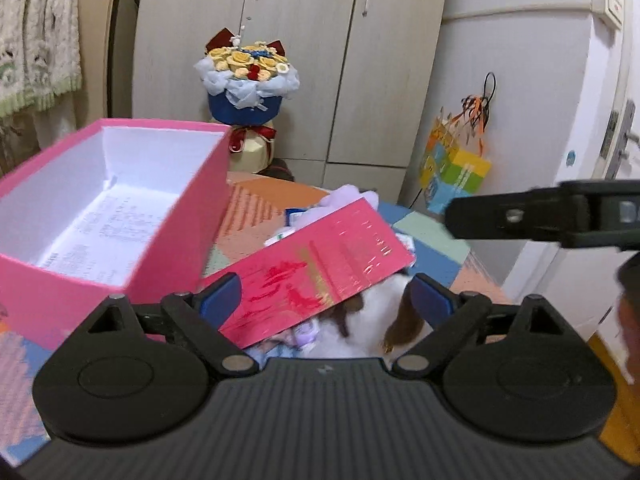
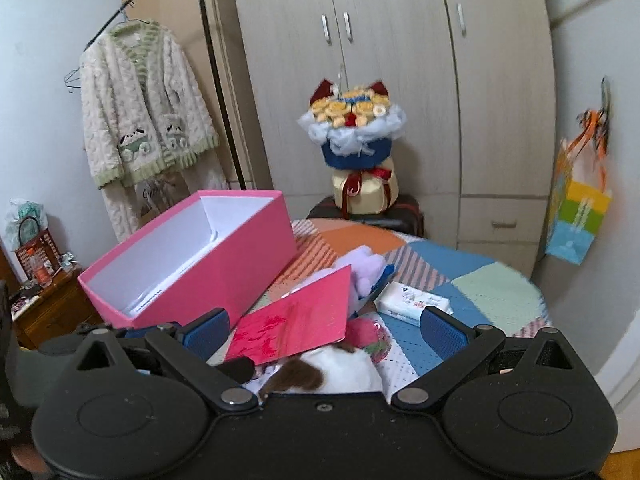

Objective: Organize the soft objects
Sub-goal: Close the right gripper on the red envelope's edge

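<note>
An open pink box with a white inside stands on the patchwork bed. Its pink lid lies tilted over a pile of soft toys. A white and brown plush lies under the lid, close below both grippers. A purple plush lies behind the lid. My left gripper is open, with the lid's near edge between its fingers. My right gripper is open above the white and brown plush. It also shows from the side in the left wrist view.
A tissue pack lies on the bed to the right of the toys. A flower bouquet stands on a dark case before the wardrobe. A colourful bag hangs on the right wall. A robe hangs at left above a cluttered nightstand.
</note>
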